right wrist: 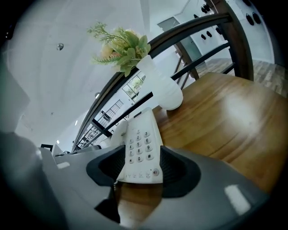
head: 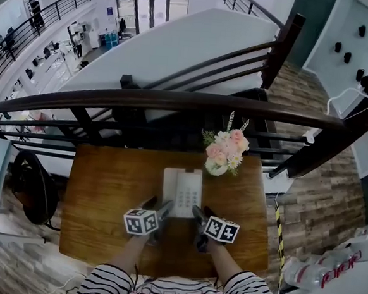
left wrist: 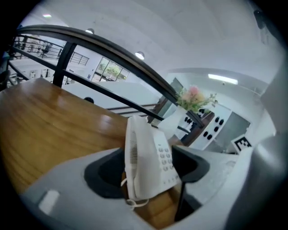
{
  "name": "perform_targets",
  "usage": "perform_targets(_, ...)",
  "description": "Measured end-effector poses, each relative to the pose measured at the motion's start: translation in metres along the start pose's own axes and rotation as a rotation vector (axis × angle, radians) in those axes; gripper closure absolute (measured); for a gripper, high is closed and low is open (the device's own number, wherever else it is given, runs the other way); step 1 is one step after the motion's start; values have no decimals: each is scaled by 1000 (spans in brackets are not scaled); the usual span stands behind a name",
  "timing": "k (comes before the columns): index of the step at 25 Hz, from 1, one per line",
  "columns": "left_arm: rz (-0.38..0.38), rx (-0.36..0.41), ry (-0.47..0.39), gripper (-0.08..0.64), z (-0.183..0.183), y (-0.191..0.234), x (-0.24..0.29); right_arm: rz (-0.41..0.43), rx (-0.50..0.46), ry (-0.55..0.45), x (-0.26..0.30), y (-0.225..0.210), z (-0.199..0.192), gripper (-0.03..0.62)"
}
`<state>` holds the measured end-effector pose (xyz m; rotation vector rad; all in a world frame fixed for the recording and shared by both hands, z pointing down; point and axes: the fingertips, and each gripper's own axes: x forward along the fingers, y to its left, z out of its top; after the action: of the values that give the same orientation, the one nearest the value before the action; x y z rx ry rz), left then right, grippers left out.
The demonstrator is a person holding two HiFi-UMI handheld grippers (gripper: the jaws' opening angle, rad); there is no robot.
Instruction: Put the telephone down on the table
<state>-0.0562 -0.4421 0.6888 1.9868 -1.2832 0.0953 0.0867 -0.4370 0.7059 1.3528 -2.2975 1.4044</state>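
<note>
A white push-button telephone [head: 181, 192] lies flat on the wooden table [head: 104, 194], handset on its left side, just in front of the flower vase. My left gripper [head: 164, 210] is at its near left corner and my right gripper [head: 197, 215] at its near right corner. In the left gripper view the telephone [left wrist: 150, 157] shows ahead between the spread dark jaws of the left gripper [left wrist: 148, 168], with its cord [left wrist: 135, 202] curling at the near end. The right gripper [right wrist: 143, 173] frames the keypad end of the telephone [right wrist: 141, 148] the same way. Neither gripper's pads press on it.
A white vase of pink flowers [head: 224, 154] stands just behind the telephone, at the table's far edge. A dark wooden railing [head: 175, 101] runs right behind the table, with a drop beyond it. A black chair [head: 31, 188] stands left of the table. My striped sleeves [head: 110, 283] are at the near edge.
</note>
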Motion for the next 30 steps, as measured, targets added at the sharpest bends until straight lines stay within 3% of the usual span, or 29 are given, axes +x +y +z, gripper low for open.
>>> perform_targets(5,-36,38,-2,331,-6,-11,-35,-31,-8,-51,-24,15,-18,385)
perform_targets(15,-72,153,-8,428,-27,-29,-122,-78,-55,-155,-76,61,-65,544)
perform_targets(30,-162,197,-20,530,-74,-60,-238,-82,-69,-274,-158,121,-135,592)
